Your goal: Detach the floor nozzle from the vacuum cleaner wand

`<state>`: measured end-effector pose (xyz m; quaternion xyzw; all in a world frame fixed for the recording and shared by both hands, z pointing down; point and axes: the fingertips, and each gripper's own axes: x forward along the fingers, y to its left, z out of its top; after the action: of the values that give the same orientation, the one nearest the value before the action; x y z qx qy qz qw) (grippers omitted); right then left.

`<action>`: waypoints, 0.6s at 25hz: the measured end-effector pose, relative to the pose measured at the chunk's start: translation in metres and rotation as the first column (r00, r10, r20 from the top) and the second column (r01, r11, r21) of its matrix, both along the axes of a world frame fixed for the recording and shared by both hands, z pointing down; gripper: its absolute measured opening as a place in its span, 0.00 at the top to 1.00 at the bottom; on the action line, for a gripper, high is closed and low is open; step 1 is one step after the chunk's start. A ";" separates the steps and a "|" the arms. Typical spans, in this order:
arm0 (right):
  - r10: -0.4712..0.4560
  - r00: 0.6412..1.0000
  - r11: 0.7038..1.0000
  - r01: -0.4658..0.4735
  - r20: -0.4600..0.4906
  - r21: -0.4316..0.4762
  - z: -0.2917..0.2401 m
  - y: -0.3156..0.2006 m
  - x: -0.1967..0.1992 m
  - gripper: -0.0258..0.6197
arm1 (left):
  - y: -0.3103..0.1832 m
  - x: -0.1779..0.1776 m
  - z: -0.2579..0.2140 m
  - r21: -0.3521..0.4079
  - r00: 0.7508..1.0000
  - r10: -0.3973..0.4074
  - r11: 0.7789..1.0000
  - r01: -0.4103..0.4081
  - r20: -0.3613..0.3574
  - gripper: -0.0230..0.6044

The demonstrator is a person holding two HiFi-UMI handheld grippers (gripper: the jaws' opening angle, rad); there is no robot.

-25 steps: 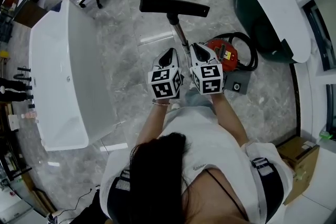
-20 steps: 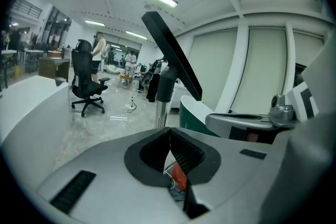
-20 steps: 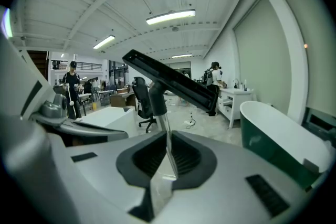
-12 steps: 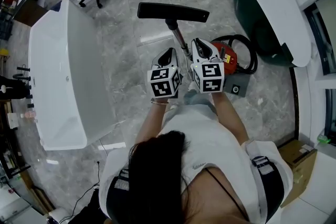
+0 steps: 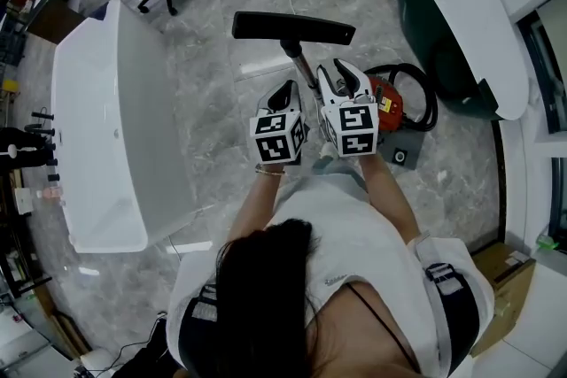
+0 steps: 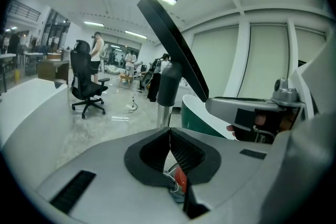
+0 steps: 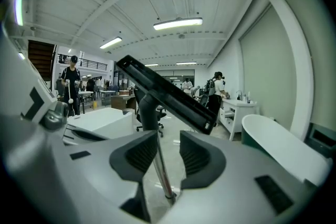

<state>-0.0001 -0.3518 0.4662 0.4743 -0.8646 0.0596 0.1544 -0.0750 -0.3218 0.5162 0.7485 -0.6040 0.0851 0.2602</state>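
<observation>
Flat black nozzle, shiny metal wand

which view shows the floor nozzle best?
Head view: the whole floor nozzle shows from above, mounted on the wand. Left gripper view catches it steeply foreshortened; right gripper view shows it whole but skewed, a diagonal bar.

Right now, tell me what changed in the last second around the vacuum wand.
The right gripper has just opened its jaws, apparently releasing the thin chrome wand, which now stands free between them. The flat black floor nozzle sits slightly lower in the head view. The left gripper stays shut; the red vacuum cleaner has not moved.
</observation>
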 end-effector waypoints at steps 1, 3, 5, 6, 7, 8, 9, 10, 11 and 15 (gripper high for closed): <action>-0.007 1.000 1.000 0.007 -0.007 0.008 -0.001 -0.002 -0.001 0.76 | -0.001 0.000 0.001 0.000 1.000 -0.004 1.000 0.004 0.001 0.96; -0.021 0.999 0.999 0.022 -0.025 0.024 -0.003 -0.004 -0.002 0.72 | -0.001 -0.002 0.004 -0.006 1.000 -0.012 1.000 0.012 0.002 0.96; -0.035 0.998 0.998 0.038 -0.049 0.043 -0.006 -0.007 -0.004 0.68 | -0.003 -0.005 0.006 -0.013 1.000 -0.019 1.000 0.019 0.003 0.96; -0.043 0.997 0.997 0.046 -0.064 0.055 -0.009 -0.010 -0.006 0.67 | -0.004 -0.006 0.006 -0.014 1.000 -0.023 1.000 0.023 0.005 0.96; -0.049 0.996 0.996 0.055 -0.080 0.069 -0.011 -0.013 -0.007 0.66 | -0.006 -0.007 0.005 -0.013 1.000 -0.027 1.000 0.027 0.006 0.96; -0.056 0.994 0.995 0.064 -0.099 0.083 -0.014 -0.016 -0.008 0.65 | -0.008 -0.008 0.005 -0.012 0.999 -0.032 0.999 0.032 0.007 0.96; -0.063 0.991 0.992 0.075 -0.120 0.097 -0.017 -0.018 -0.009 0.64 | -0.009 -0.009 0.005 -0.011 0.999 -0.037 0.999 0.037 0.007 0.96; -0.070 0.987 0.990 0.087 -0.146 0.114 -0.020 -0.019 -0.010 0.64 | -0.011 -0.010 0.005 -0.010 0.999 -0.042 0.999 0.042 0.007 0.96; -0.076 0.982 0.986 0.099 -0.173 0.132 -0.022 -0.020 -0.012 0.63 | -0.013 -0.011 0.005 -0.010 0.999 -0.048 0.999 0.048 0.008 0.96; -0.088 0.961 0.971 0.141 -0.262 0.191 -0.030 -0.024 -0.015 0.58 | -0.018 -0.016 0.006 -0.010 0.998 -0.063 0.998 0.063 0.006 0.96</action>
<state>-0.0154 -0.3754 0.4362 0.4403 -0.8657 -0.1008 0.2156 -0.0905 -0.3399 0.5225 0.7274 -0.6276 0.0820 0.2650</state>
